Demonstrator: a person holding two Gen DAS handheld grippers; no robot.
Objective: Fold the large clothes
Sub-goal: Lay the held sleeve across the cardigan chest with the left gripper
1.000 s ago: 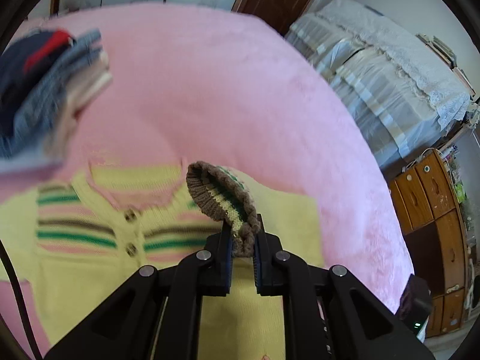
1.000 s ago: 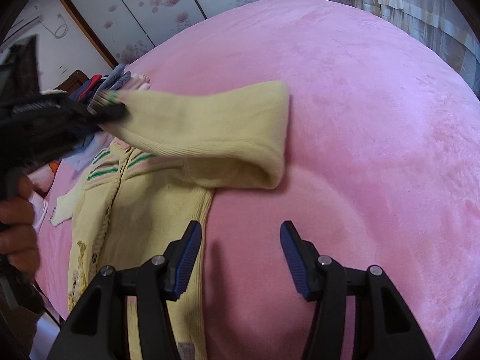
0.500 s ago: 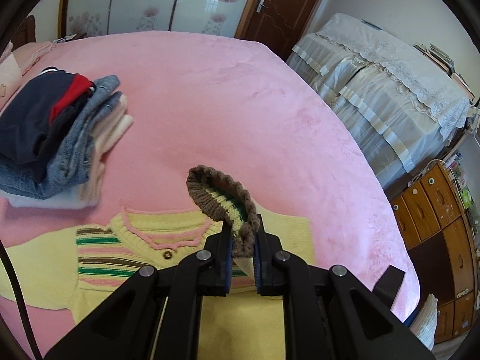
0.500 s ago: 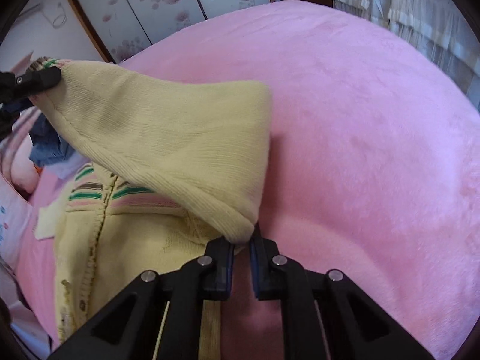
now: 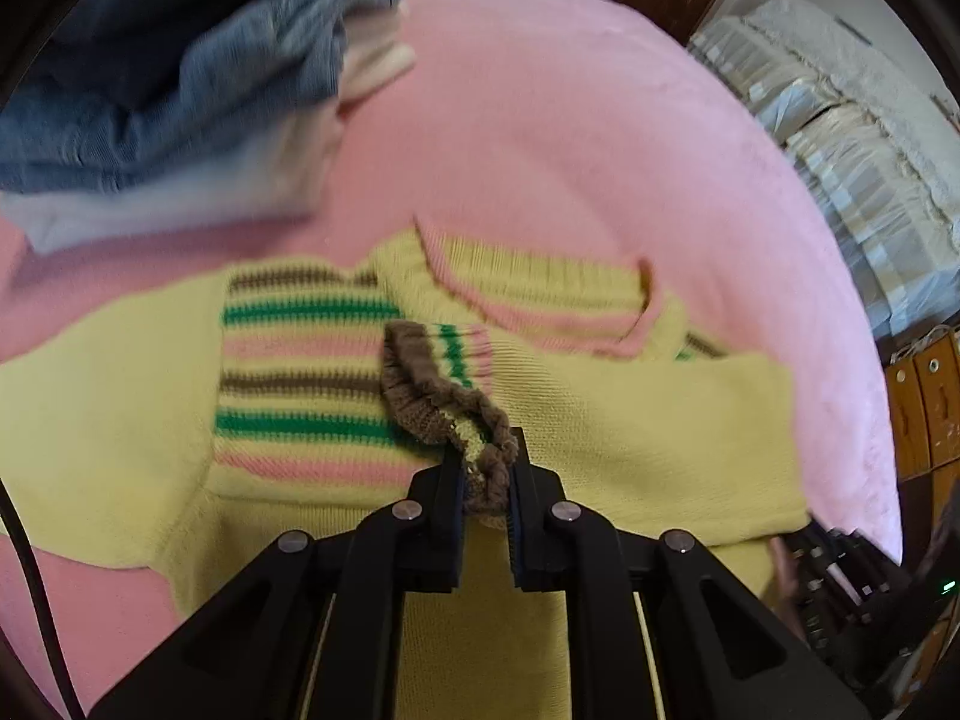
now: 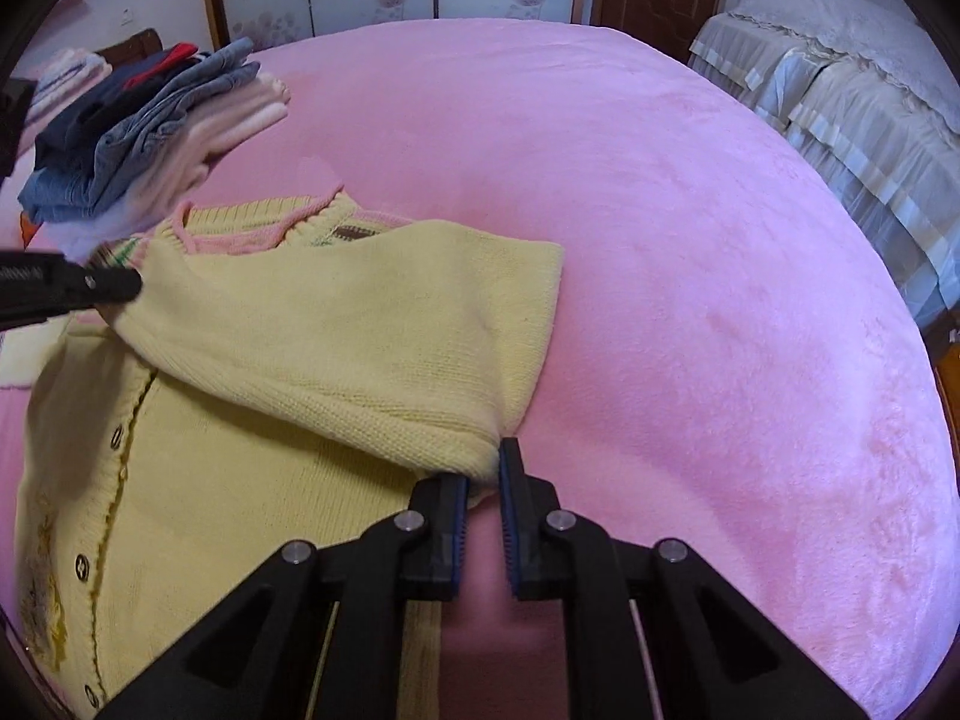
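**Left-wrist view: both hand-held grippers clamped on the sleeve**

Left-wrist view shows your left hand-held gripper (image 5: 485, 483) pinched tight on the brown ruffled cuff (image 5: 441, 402) of the yellow cardigan (image 5: 630, 420). The cuff bunches up between the two fingers, with green and pink bands just behind the brown edge. Beneath it lies the cardigan's striped chest panel (image 5: 300, 372), and the pink-trimmed collar (image 5: 540, 300) sits just beyond.

From the right wrist, your right hand-held gripper (image 6: 483, 480) is closed to a narrow gap on the folded edge of the sleeve (image 6: 360, 336), at its lower corner. The sleeve stretches across the cardigan's upper body, from your right gripper over to the left gripper's tip at the left edge of that view. Part of the sleeve hangs slightly raised above the body near your left hand-held gripper, while its far corner rests on the pink bedspread (image 6: 690, 240).

The cardigan lies flat on the bed, front up, with its button placket (image 6: 120, 456) running down the left part of the right-wrist view. A stack of folded clothes (image 6: 150, 132) sits on the bedspread just beyond the collar, close to it. A second bed with a cream frilled cover (image 6: 840, 96) stands to the right, apart from the pink one. The left-wrist picture is somewhat blurred.
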